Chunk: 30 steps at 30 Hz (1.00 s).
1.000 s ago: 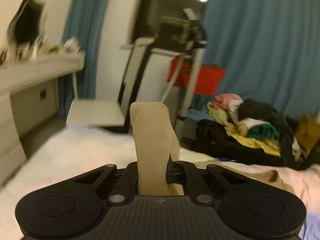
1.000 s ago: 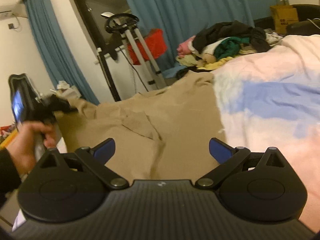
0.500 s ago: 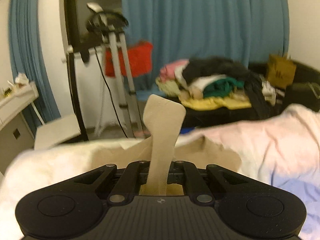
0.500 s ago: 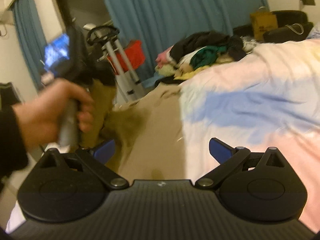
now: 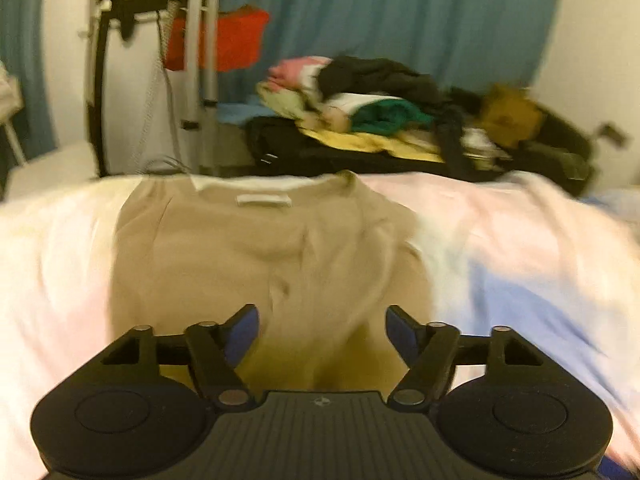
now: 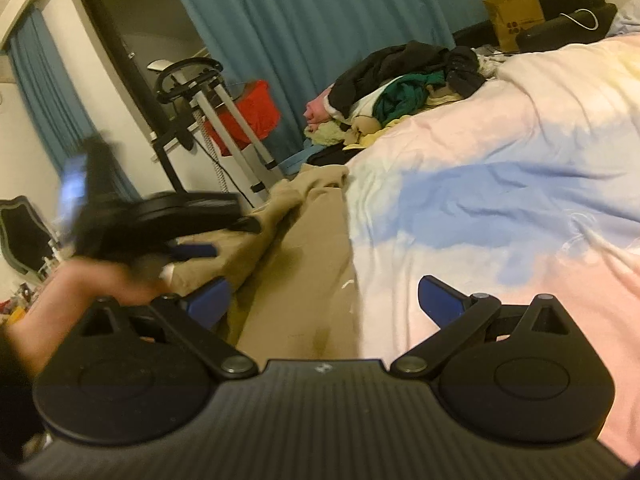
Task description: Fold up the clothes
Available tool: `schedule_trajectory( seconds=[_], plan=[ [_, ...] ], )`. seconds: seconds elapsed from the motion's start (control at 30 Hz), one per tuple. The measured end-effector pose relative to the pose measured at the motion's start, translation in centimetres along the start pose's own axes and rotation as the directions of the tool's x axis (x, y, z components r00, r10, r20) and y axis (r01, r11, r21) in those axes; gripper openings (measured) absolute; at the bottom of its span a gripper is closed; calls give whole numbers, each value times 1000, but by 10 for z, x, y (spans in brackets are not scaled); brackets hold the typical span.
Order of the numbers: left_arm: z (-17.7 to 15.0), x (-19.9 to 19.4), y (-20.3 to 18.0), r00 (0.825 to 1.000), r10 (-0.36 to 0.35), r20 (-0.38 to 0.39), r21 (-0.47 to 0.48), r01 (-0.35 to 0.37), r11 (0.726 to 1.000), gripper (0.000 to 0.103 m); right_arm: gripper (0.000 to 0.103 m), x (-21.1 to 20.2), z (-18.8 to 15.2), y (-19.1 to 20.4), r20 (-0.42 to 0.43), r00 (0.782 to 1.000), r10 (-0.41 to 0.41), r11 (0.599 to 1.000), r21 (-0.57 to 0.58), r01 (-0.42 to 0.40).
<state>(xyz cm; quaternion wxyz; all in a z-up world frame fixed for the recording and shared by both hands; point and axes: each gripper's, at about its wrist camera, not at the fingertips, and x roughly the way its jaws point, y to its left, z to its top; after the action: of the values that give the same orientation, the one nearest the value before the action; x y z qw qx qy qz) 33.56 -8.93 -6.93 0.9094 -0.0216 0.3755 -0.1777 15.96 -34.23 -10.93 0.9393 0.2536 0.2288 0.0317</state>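
Observation:
A tan shirt [image 5: 256,256] lies spread on the pastel duvet [image 5: 520,248], its collar with a white label [image 5: 262,200] at the far edge. My left gripper [image 5: 320,332] hovers over the shirt's near part. Its jaws are opening, and nothing sits between the blue pads [image 5: 242,334]. In the right wrist view the same shirt [image 6: 304,248] has its left side folded over into a ridge. There, the left gripper [image 6: 196,236] shows as a blur above that fold, held by a hand [image 6: 80,292]. My right gripper [image 6: 323,300] is open and empty, low over the shirt's right edge.
A heap of mixed clothes [image 5: 360,112] lies beyond the bed on a dark case. An exercise machine [image 6: 192,92] and a red fabric item [image 6: 248,112] stand before blue curtains [image 5: 400,20]. A brown paper bag [image 6: 514,16] sits far right.
The left gripper was shut on a strip of tan fabric; it swung across and down over the shirt and let the fabric go. The right gripper stayed open and shifted slightly.

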Motion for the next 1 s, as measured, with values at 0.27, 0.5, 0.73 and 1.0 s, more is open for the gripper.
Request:
schedule_trajectory(
  seconds=[0.27, 0.5, 0.73, 1.0],
  plan=[
    [-128, -137, 124, 967, -132, -216, -187, 92, 978, 78, 102, -22, -4, 18, -17, 998, 56, 998, -13, -56],
    [-189, -154, 176, 901, -171, -399, -210, 91, 973, 65, 102, -48, -10, 27, -48, 999, 22, 1000, 12, -21],
    [-193, -156, 136, 853, -141, -502, 11, 169, 986, 28, 102, -78, -18, 27, -56, 998, -16, 1000, 16, 17],
    [-188, -214, 67, 938, 29, -345, 359, 104, 927, 2, 102, -77, -23, 32, -79, 997, -15, 1000, -19, 13]
  ],
)
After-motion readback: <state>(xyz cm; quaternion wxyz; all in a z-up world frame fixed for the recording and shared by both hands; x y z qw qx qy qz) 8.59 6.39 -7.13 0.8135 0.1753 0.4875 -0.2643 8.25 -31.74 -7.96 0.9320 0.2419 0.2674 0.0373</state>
